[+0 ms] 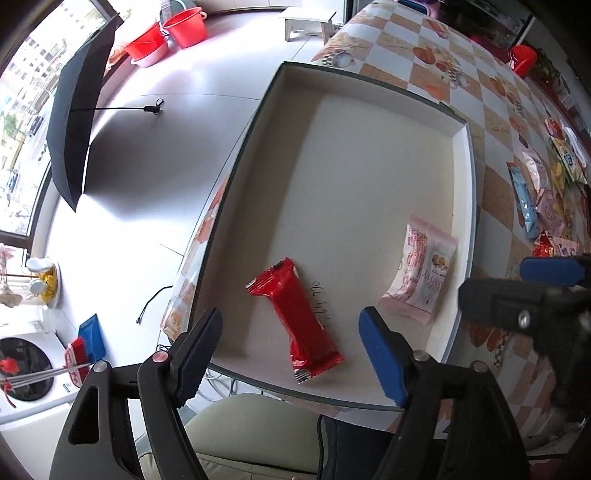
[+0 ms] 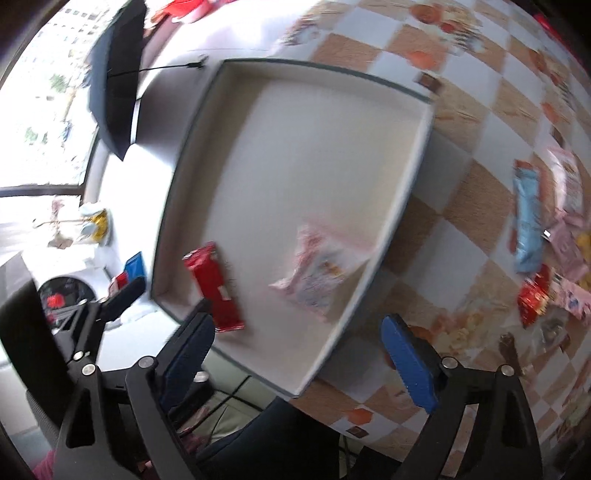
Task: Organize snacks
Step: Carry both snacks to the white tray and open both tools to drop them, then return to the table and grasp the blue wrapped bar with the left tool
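Note:
A shallow white box (image 1: 463,177) (image 2: 413,170) lies on the checkered table. Inside it lie a red snack bar (image 1: 297,319) (image 2: 216,288) and a pink snack packet (image 1: 423,275) (image 2: 314,273). My left gripper (image 1: 291,332) is open and empty, hovering above the box's near edge over the red bar. My right gripper (image 2: 299,339) is open and empty above the box's near right corner; it also shows at the right edge of the left wrist view (image 1: 524,295). Several loose snacks (image 1: 546,192) (image 2: 546,251), including a blue bar (image 2: 528,218), lie on the table to the right.
The table edge runs just left of the box; below it are the floor, a black umbrella (image 1: 74,122), red basins (image 1: 166,35) and a white stool (image 1: 308,20). A chair seat (image 1: 251,432) sits under the near edge. The right wrist view is motion-blurred.

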Available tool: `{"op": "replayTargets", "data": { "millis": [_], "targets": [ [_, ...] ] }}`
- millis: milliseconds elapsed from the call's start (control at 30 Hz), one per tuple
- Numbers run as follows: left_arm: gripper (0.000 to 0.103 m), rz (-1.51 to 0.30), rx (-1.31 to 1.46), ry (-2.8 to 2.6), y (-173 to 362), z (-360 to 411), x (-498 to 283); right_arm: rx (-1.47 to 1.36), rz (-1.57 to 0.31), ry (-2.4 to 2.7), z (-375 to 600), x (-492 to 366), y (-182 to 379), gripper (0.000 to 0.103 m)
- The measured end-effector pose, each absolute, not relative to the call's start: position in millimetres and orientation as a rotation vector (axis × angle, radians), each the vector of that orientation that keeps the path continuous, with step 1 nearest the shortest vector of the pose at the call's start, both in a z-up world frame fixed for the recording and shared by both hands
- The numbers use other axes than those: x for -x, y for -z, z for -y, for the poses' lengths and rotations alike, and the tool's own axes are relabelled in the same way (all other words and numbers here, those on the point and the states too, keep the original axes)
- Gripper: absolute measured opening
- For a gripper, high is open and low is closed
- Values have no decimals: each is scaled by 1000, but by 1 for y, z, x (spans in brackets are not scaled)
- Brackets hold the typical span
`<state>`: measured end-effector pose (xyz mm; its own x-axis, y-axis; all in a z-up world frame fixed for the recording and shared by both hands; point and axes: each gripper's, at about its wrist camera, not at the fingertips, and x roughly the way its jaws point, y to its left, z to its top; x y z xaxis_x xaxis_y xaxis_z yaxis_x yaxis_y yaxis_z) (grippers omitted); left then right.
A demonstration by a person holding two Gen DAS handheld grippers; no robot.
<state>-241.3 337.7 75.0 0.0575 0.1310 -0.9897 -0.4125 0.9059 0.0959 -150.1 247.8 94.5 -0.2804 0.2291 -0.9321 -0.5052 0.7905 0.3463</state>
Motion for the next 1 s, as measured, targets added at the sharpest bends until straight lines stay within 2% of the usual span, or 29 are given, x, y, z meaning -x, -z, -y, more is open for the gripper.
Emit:
{"op": "replayTargets", "data": {
  "millis": [33,400,633,767,1000],
  "targets": [
    [79,-1461,238,-406,-76,-335,239,208,-1724,-691,-241,148,-92,103],
    [79,-1419,202,-239,-99,-299,199,-1,-1761,-438,-128,117,-74,103],
    [80,-1419,82,-14,-107,-223,129,-229,-1774,-196,1,131,-60,103],
    [80,-1465,91,57,-90,-182,75,-339,-1786,-88,61,151,-51,103],
    [79,-1584,277,-85,-30,-162,10,-451,-1793,12,121,183,-46,103]
  ]
}}
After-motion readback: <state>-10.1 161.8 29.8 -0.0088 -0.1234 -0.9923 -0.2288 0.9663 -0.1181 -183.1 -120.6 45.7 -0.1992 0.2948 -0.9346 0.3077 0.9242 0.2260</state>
